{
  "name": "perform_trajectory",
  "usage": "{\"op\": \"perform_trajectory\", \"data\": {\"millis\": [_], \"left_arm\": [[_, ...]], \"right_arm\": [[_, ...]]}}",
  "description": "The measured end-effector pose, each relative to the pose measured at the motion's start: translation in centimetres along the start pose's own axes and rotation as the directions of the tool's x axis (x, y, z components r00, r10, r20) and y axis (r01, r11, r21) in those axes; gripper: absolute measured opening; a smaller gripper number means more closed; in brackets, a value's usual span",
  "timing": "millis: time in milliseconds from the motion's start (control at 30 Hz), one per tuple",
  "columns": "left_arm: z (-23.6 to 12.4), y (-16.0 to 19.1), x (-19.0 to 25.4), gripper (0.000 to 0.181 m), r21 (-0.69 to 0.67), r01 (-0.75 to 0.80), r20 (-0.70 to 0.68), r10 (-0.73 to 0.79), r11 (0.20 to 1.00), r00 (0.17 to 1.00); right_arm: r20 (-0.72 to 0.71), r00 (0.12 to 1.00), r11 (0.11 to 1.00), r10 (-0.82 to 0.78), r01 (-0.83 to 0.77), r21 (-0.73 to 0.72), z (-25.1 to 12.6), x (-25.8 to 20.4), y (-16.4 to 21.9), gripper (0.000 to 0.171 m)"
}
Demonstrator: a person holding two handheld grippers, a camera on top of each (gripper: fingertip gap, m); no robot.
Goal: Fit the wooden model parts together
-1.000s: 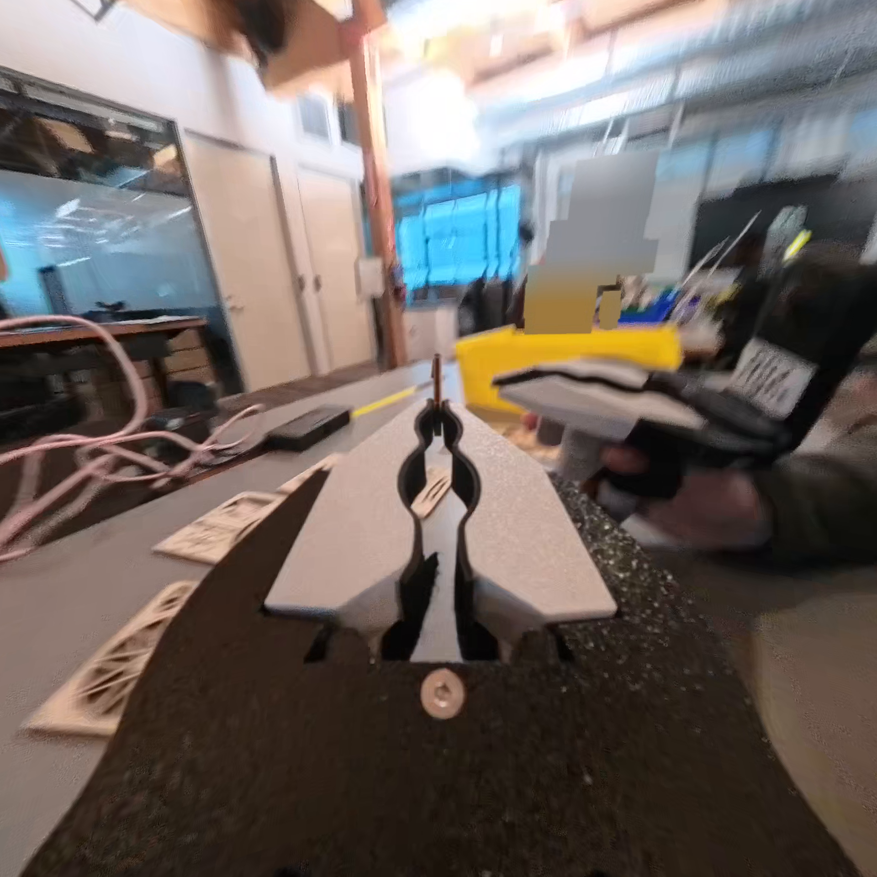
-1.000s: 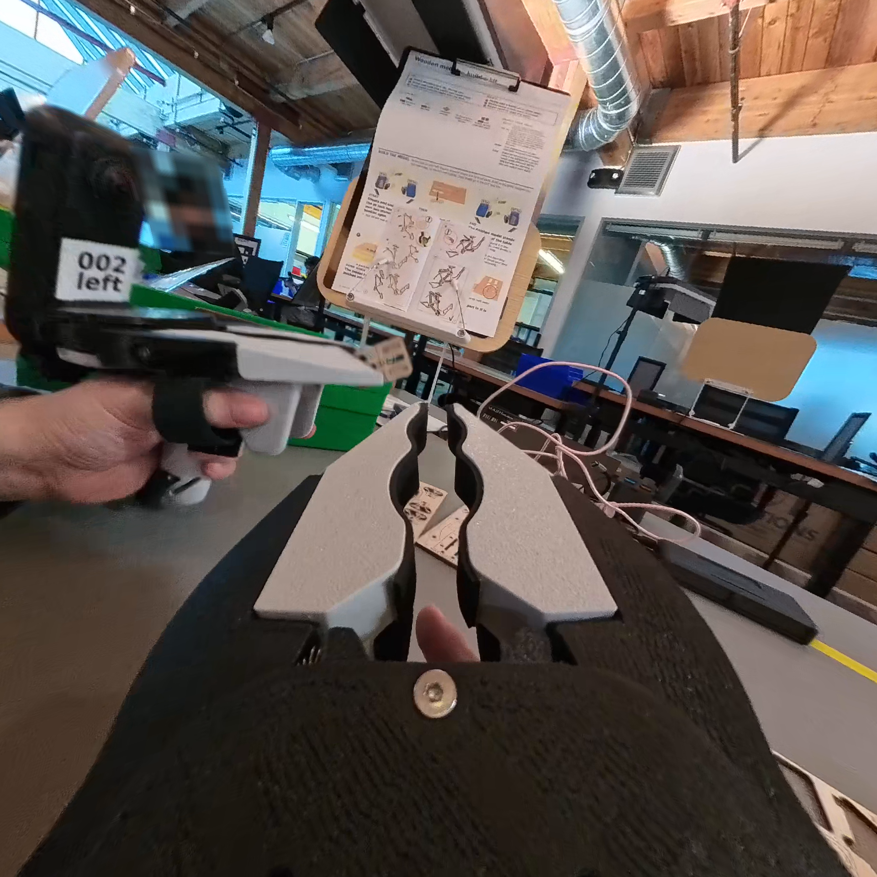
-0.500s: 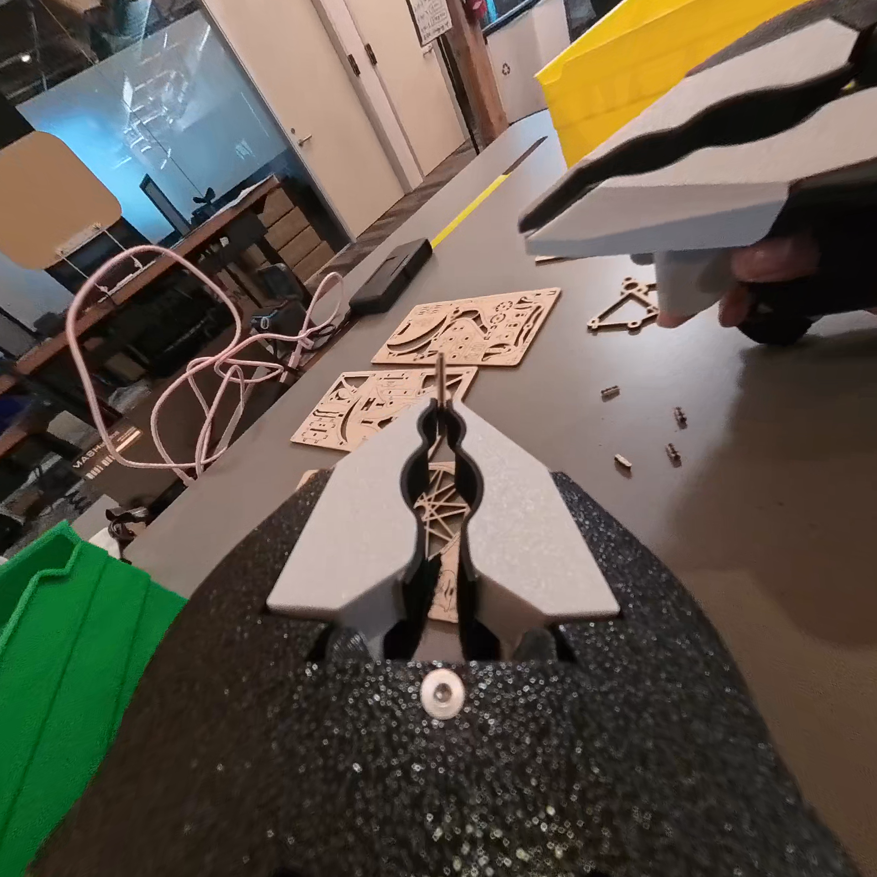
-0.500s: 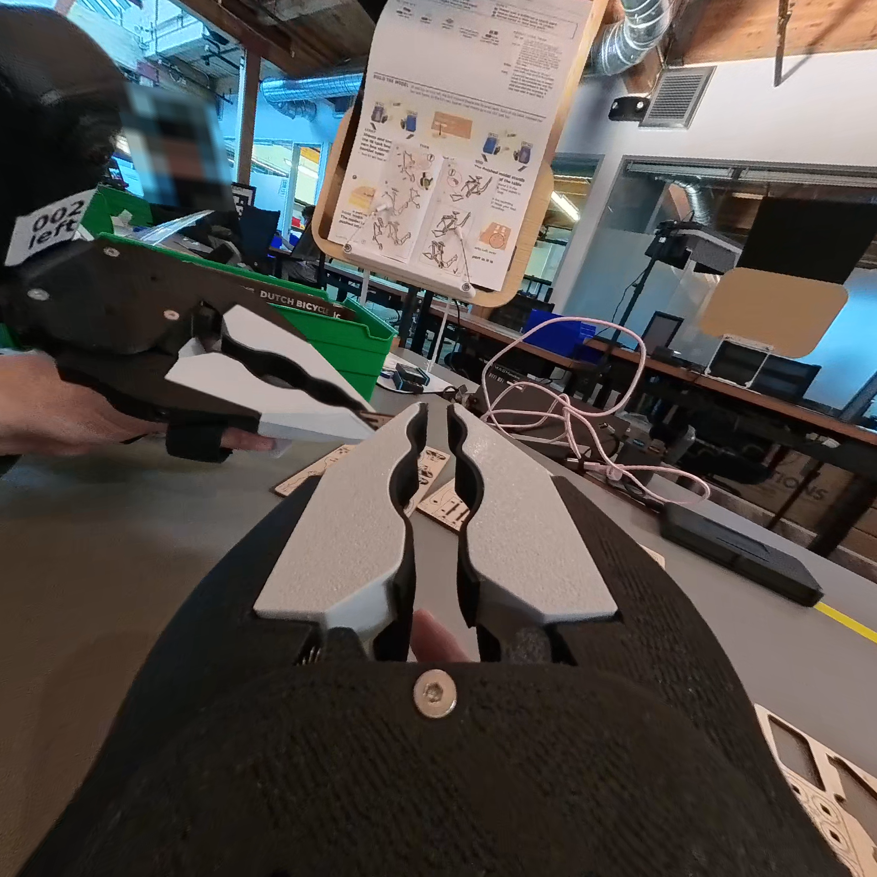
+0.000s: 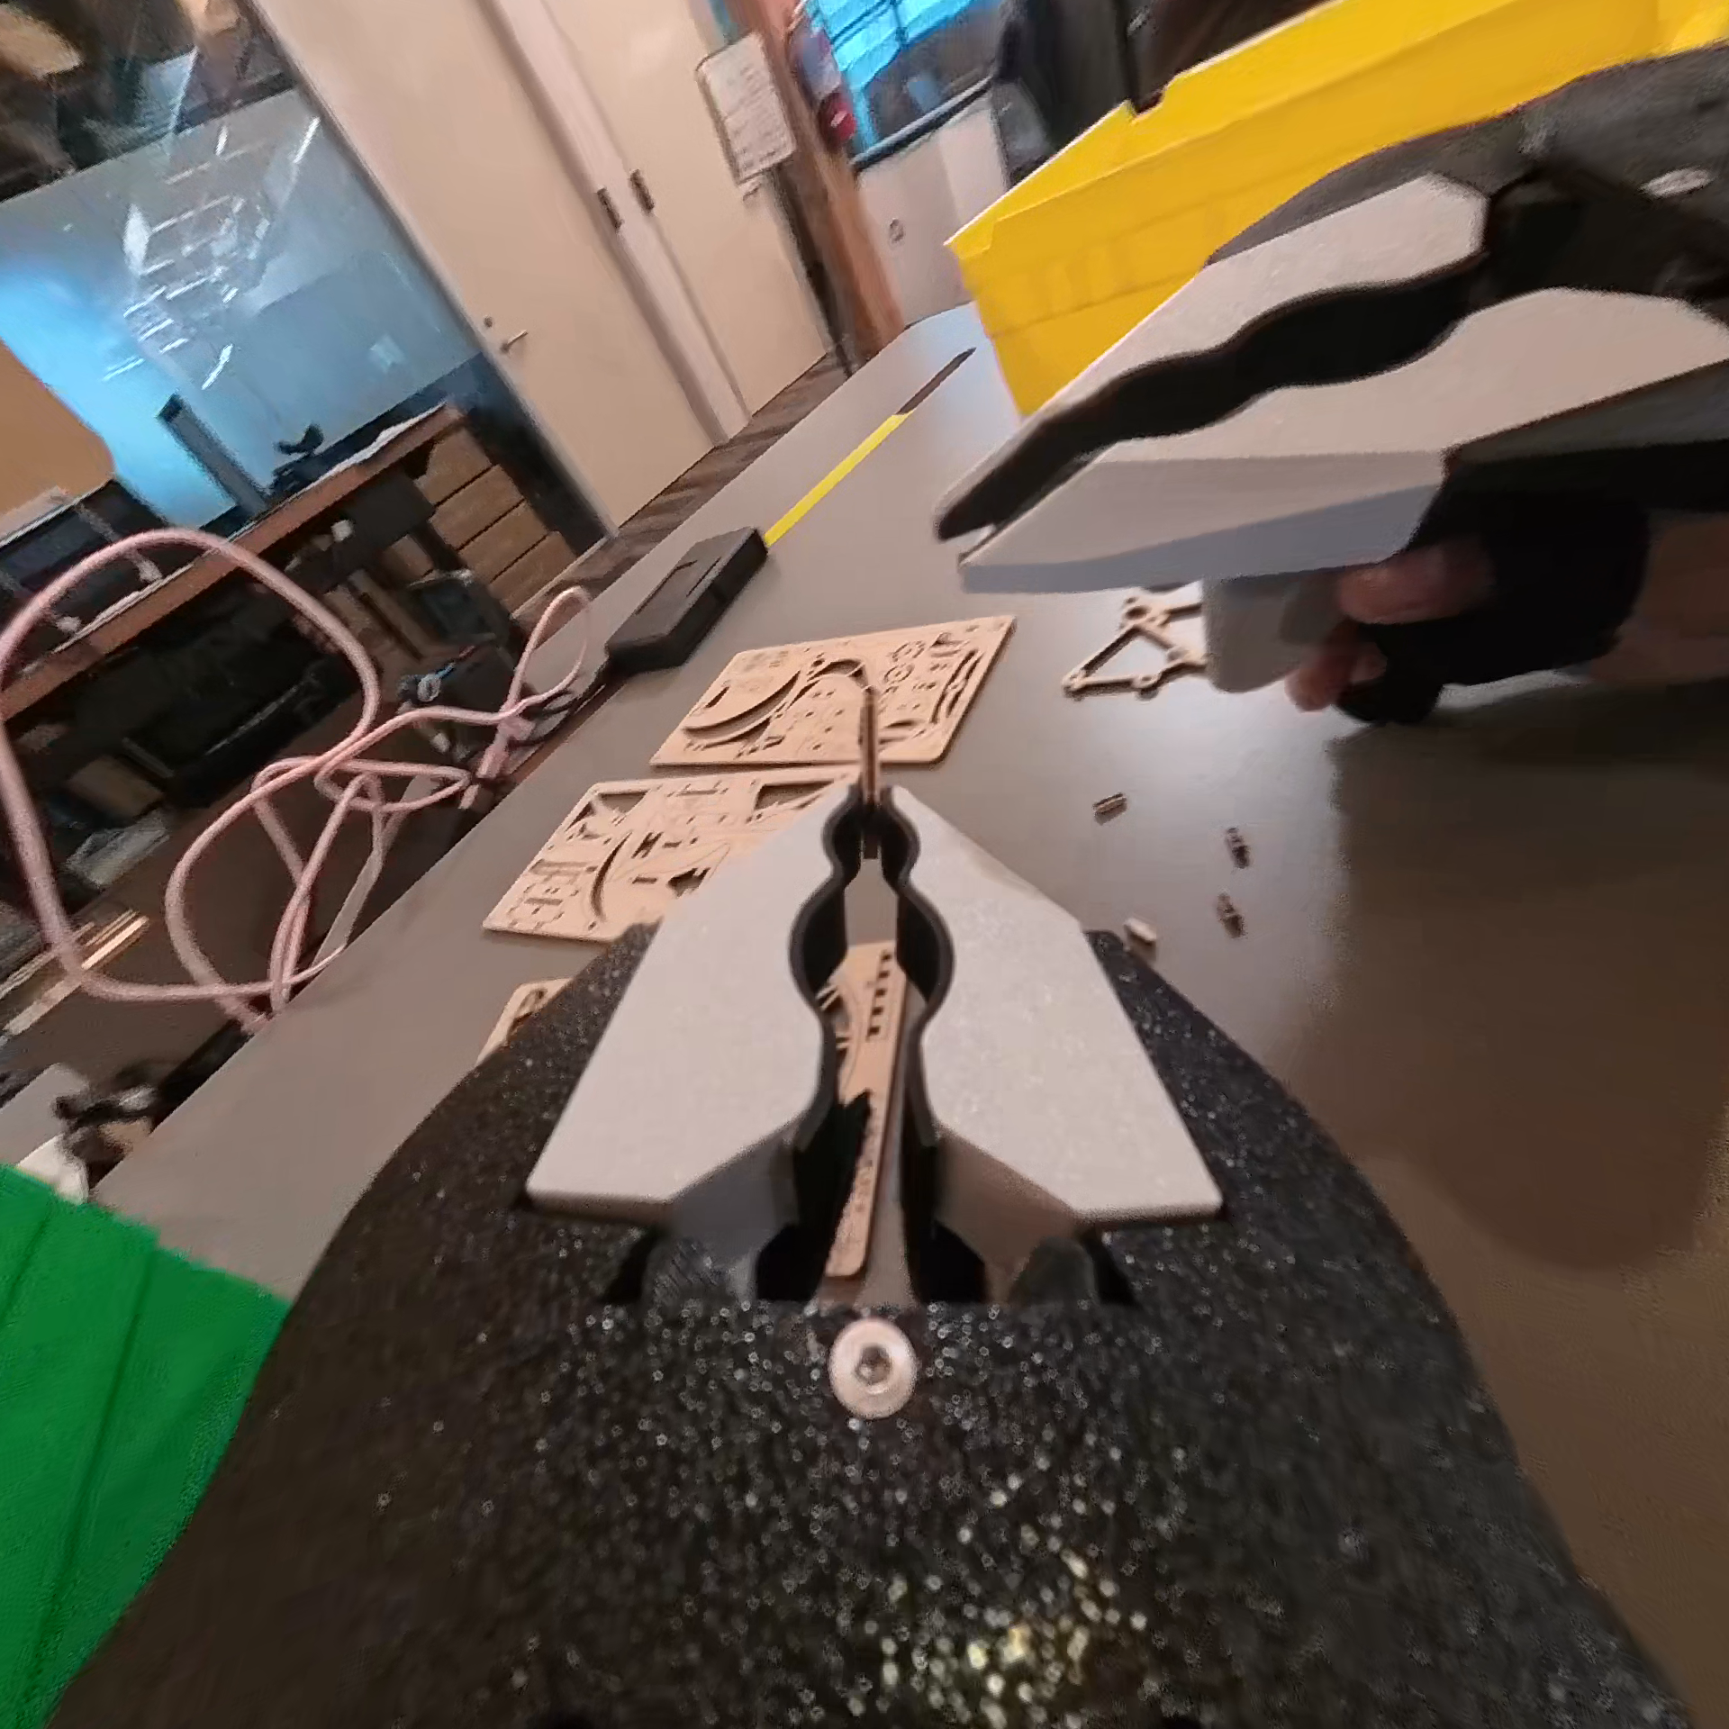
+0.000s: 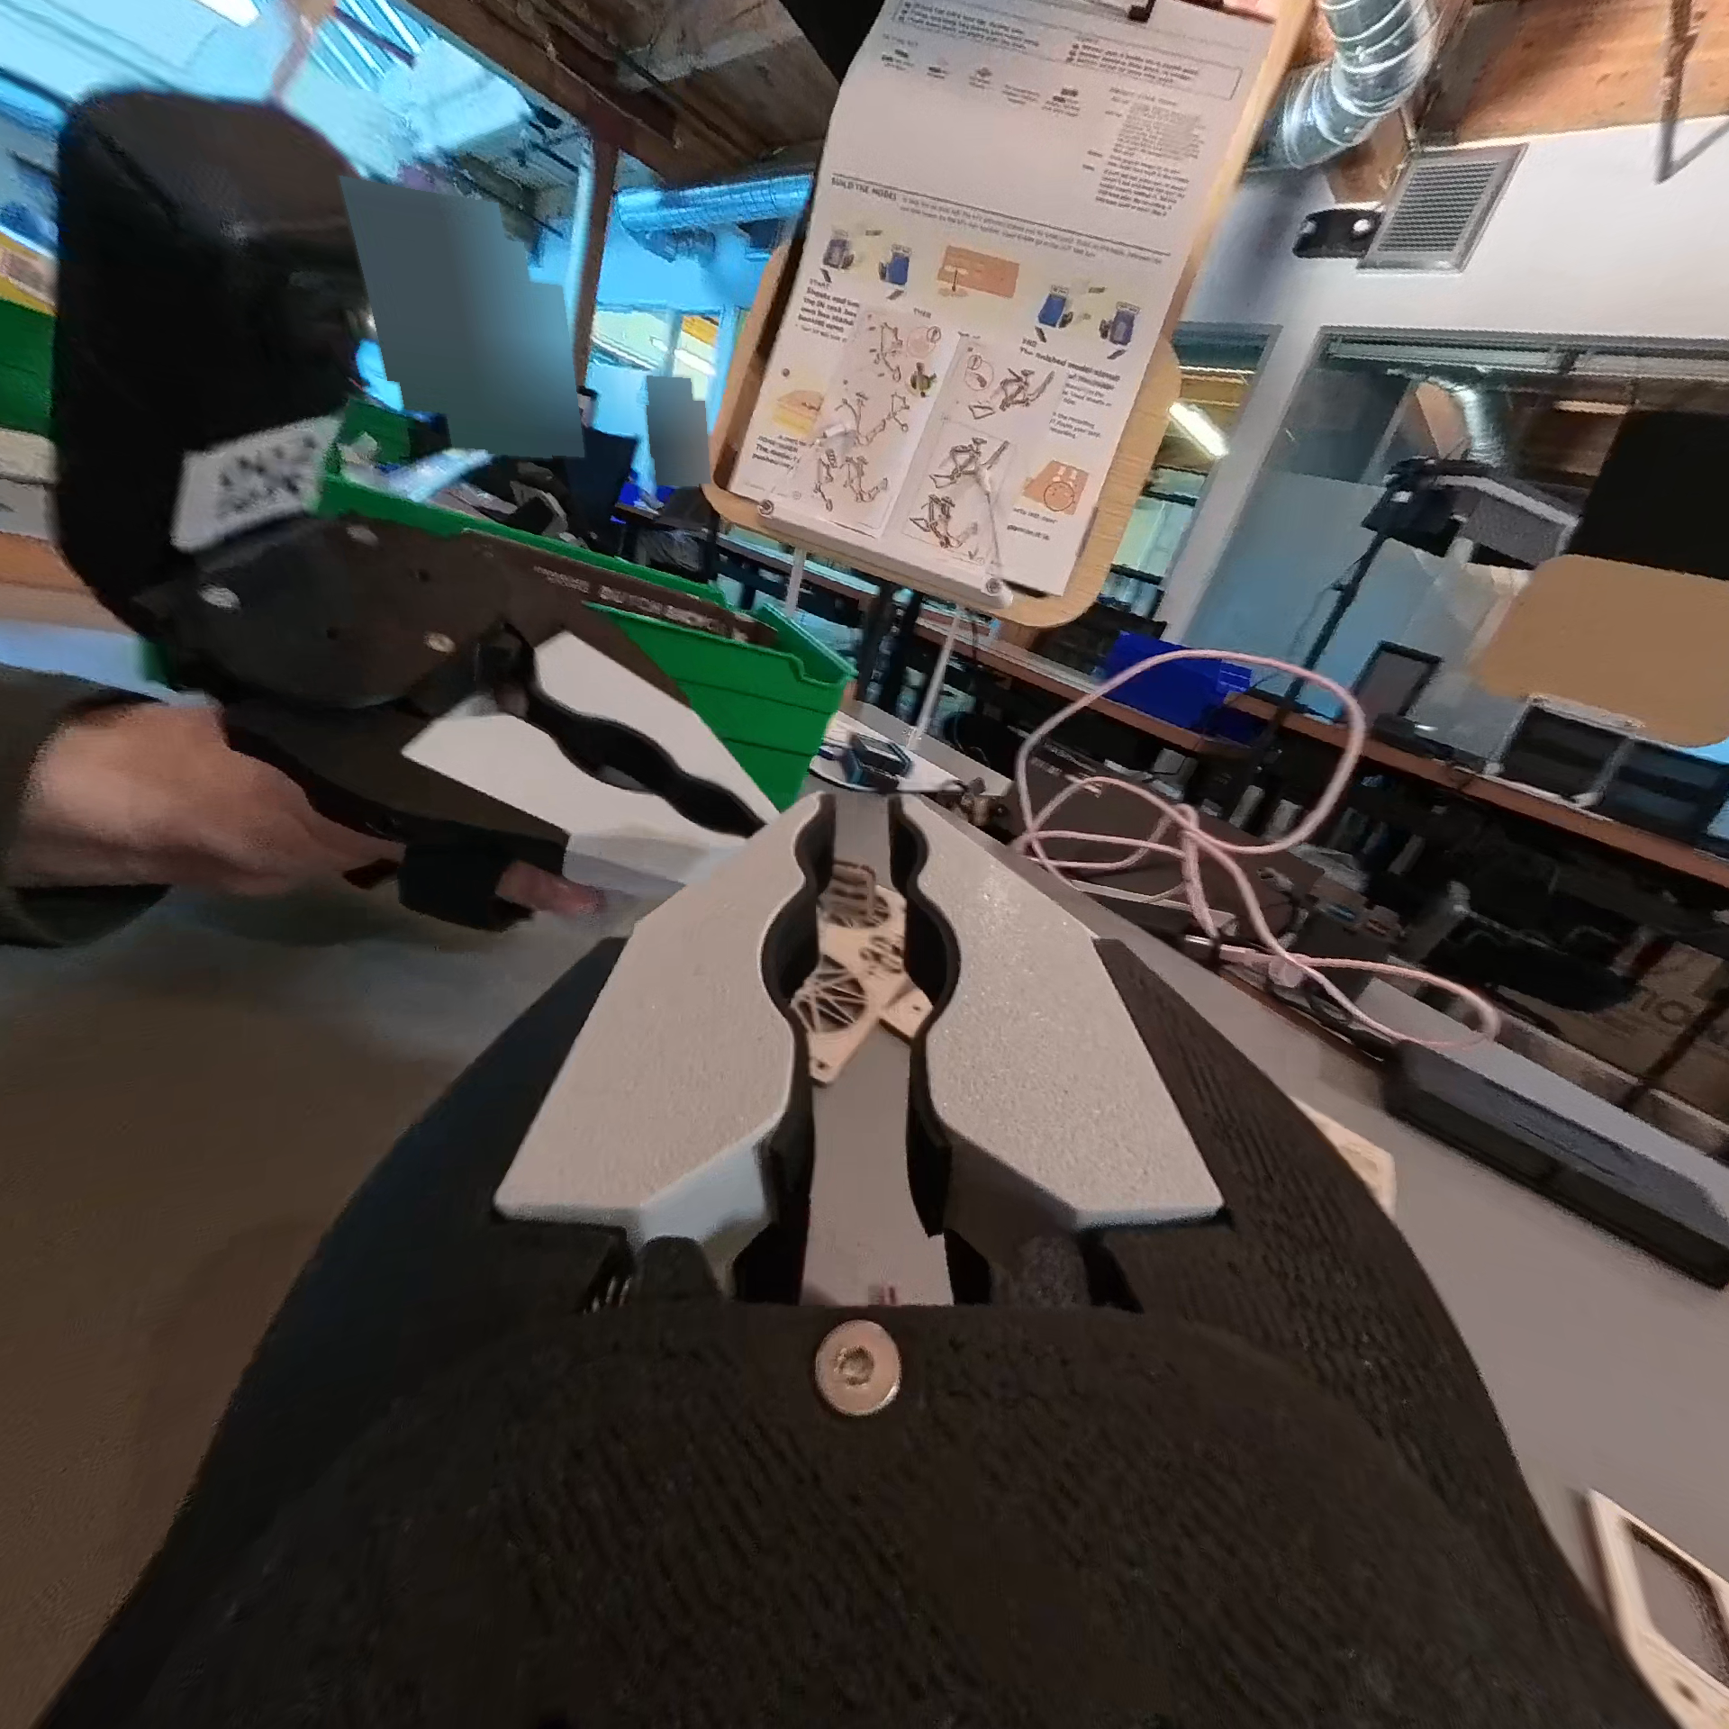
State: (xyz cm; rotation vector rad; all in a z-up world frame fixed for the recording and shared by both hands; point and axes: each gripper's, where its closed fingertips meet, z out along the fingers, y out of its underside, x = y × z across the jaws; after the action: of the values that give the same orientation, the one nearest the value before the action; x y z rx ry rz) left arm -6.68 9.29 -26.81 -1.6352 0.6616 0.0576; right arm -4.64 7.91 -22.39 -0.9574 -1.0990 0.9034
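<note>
My left gripper (image 5: 870, 806) is shut on a thin wooden part (image 5: 868, 744) that stands edge-on out of its tips, above the grey table (image 5: 1403, 1029). Two cut wooden sheets (image 5: 842, 688) (image 5: 636, 861) lie ahead of it. A triangular wooden frame (image 5: 1132, 646) and several small wooden pegs (image 5: 1235, 847) lie to the right. My right gripper (image 6: 861, 816) is narrowly open and empty; wooden sheets (image 6: 851, 973) show through its gap. It also shows in the left wrist view (image 5: 968, 543), held above the table at upper right. The left gripper shows at the left of the right wrist view (image 6: 561, 748).
A yellow bin (image 5: 1123, 243) stands at the far right, and a green bin (image 6: 748, 683) at the near left. A black box (image 5: 688, 599) and a pink cable (image 5: 281, 748) lie along the table's left edge. An instruction sheet on a clipboard (image 6: 982, 327) stands behind.
My left gripper has tipped down from facing the room to facing the table, still holding the thin part. The two grippers have come closer together.
</note>
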Motion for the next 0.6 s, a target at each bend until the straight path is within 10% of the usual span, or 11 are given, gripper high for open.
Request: {"op": "perform_trajectory", "data": {"millis": [200, 400, 600], "left_arm": [[-0.1, -1.6, 2.3, 0.001, 0.099, -0.073, -0.089, 0.082, 0.992, 0.993], [-3.5, -7.2, 3.2, 0.000, 0.397, 0.391, -0.422, -0.213, 0.830, 0.881], [-5.2, -8.8, 1.5, 0.000, 0.476, 0.543, -0.500, -0.295, 0.691, 0.814]], "right_arm": [[0.133, 0.975, 0.971, 0.177, -0.195, 0.135, -1.1, 0.1, -2.8, 0.029], [0.329, 0.857, 0.879, 0.398, -0.459, 0.130, -1.6, -0.5, -3.9, 0.029], [0.434, 0.825, 0.886, 0.363, -0.450, 0.115, -2.0, -2.2, -4.6, 0.017]]}}
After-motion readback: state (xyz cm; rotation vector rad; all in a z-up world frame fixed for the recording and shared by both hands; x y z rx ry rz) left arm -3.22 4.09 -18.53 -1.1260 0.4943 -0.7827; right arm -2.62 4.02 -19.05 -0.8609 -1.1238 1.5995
